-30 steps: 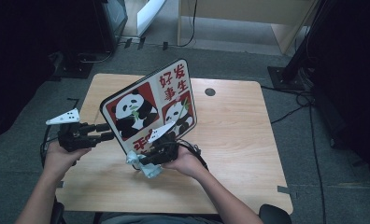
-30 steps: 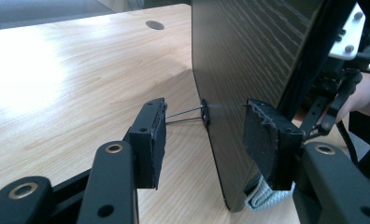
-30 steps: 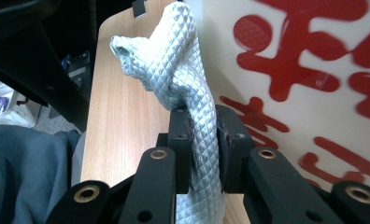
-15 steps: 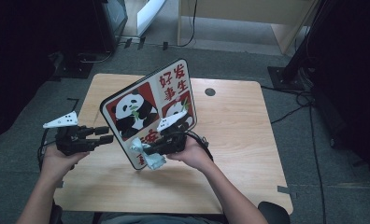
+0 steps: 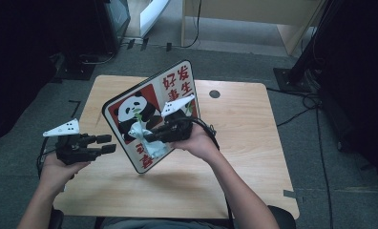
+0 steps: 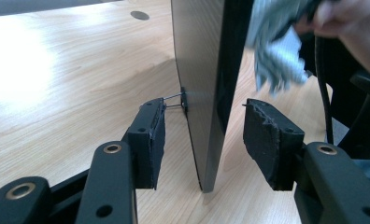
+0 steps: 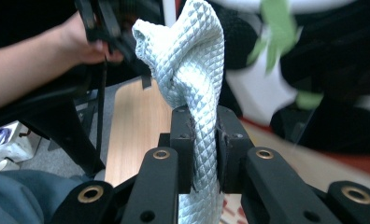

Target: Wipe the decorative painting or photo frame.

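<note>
since the earlier frame, we see the right gripper (image 5: pixel 151 138) raised up the panda board (image 5: pixel 130 112), clamping the pale cloth (image 7: pixel 192 84) against it; the left gripper (image 6: pixel 204 135) straddles the upright board's edge, jaws apart.

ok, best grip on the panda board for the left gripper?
Take the panda board by its near side edge, coming in edge-on. It stands upright and thin, and the left gripper already straddles it with open jaws, clear of the cloth.

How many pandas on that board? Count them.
2. One at the left of the board, one at its right, half hidden behind the right gripper and cloth.
</note>
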A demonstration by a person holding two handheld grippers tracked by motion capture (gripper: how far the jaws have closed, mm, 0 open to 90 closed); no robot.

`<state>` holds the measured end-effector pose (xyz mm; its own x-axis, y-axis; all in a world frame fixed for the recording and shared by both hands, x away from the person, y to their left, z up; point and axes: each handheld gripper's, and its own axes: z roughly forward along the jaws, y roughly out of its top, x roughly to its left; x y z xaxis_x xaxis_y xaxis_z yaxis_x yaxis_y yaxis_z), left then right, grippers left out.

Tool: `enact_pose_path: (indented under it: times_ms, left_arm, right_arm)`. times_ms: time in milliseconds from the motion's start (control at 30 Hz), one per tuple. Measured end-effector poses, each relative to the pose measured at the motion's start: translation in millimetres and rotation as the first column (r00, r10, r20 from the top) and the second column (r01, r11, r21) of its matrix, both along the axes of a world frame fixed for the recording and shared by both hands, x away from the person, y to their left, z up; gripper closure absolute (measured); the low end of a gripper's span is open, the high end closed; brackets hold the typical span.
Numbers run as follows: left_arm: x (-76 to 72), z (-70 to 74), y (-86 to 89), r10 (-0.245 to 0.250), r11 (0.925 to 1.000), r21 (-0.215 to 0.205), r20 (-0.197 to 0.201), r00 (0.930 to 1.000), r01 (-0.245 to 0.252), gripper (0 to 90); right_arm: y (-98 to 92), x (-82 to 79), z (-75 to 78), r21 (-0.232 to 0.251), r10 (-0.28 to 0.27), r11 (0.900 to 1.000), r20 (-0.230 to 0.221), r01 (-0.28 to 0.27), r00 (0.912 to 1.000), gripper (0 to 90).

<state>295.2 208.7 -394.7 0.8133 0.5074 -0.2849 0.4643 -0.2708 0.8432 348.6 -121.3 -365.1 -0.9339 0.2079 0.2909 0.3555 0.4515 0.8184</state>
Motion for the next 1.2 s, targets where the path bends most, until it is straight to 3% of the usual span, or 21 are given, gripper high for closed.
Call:
enact_pose_path:
  times_ms: [400, 733, 867, 1200]
  left_arm:
    - [-0.4, 2.1, -8.9, -0.005, 0.9996, -0.027, 0.006, 1.0000, 0.005, 50.4]
    - [2.9, 1.3, -15.4, 0.002, 0.9989, -0.047, -0.006, 1.0000, -0.002, 53.4]
    - [4.7, 0.6, -18.3, 0.002, 0.9989, -0.046, -0.009, 1.0000, -0.003, 54.8]
    - [8.7, 0.1, -18.5, 0.027, 0.9976, -0.063, -0.012, 0.9996, -0.028, 61.4]
  right_arm:
    - [18.7, 15.7, 73.1, 0.010, 0.025, 1.000, 0.084, -0.026, 0.9962, 80.0]
    - [34.9, 30.1, 104.4, 0.008, 0.035, 0.999, 0.103, -0.036, 0.9941, 80.0]
    - [40.7, 31.6, 120.2, 0.059, 0.043, 0.997, 0.107, -0.049, 0.9934, 80.0]
    - [71.1, 36.0, 142.2, 0.070, 0.043, 0.996, 0.135, -0.053, 0.9899, 79.9]
